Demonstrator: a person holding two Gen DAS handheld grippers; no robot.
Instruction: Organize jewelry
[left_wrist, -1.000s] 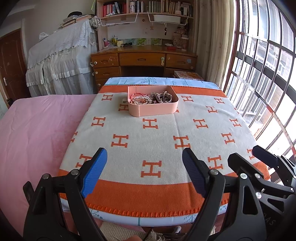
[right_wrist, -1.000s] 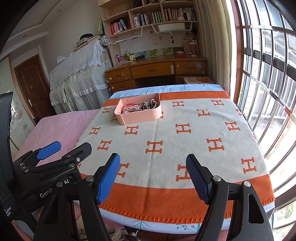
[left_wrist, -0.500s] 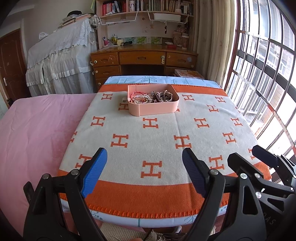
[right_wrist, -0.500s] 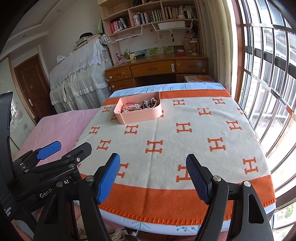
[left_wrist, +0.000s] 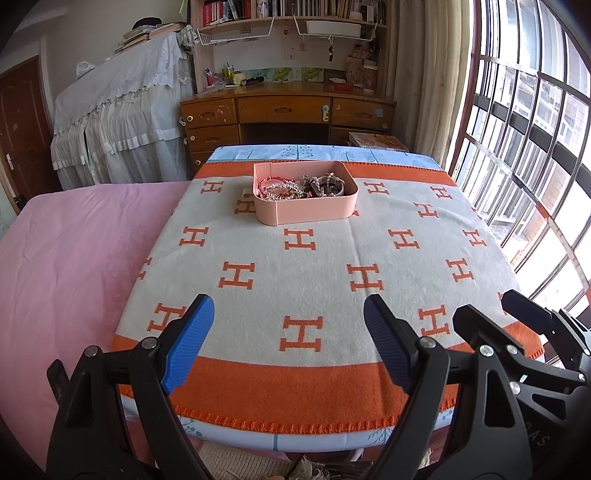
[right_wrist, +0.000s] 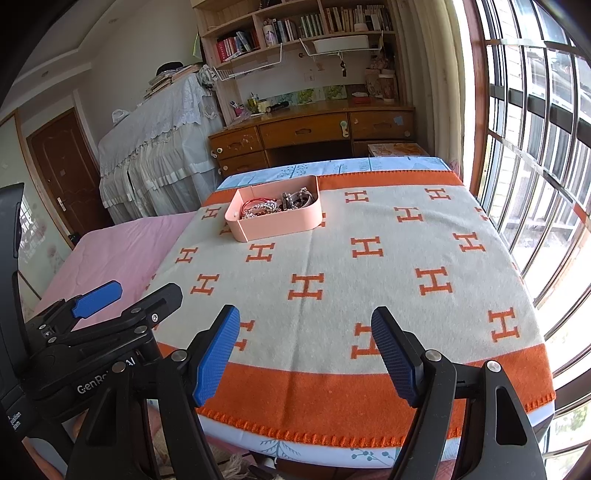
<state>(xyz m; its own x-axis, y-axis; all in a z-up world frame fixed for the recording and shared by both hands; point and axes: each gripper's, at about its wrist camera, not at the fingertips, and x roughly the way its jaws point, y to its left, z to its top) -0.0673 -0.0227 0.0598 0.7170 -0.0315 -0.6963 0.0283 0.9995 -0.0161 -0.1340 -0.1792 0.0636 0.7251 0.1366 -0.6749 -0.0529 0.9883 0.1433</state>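
Note:
A pink box (left_wrist: 314, 212) stands at the far side of the table, also in the right wrist view (right_wrist: 277, 221). It holds a tangle of jewelry (left_wrist: 301, 184): red bracelets and silver chains. My left gripper (left_wrist: 288, 332) is open and empty above the table's near edge. My right gripper (right_wrist: 304, 339) is open and empty too, beside the left one, which shows at the left of the right wrist view (right_wrist: 96, 299). Both are far from the box.
The table carries a cream and orange blanket (left_wrist: 295, 288) with H marks. A pink bed (left_wrist: 66, 251) adjoins it on the left. A wooden desk (left_wrist: 288, 114) stands behind, a barred window (left_wrist: 535, 155) on the right.
Both grippers have tilted slightly, so the box sits a little lower in view. Jaws stay open. Nothing on the table has moved.

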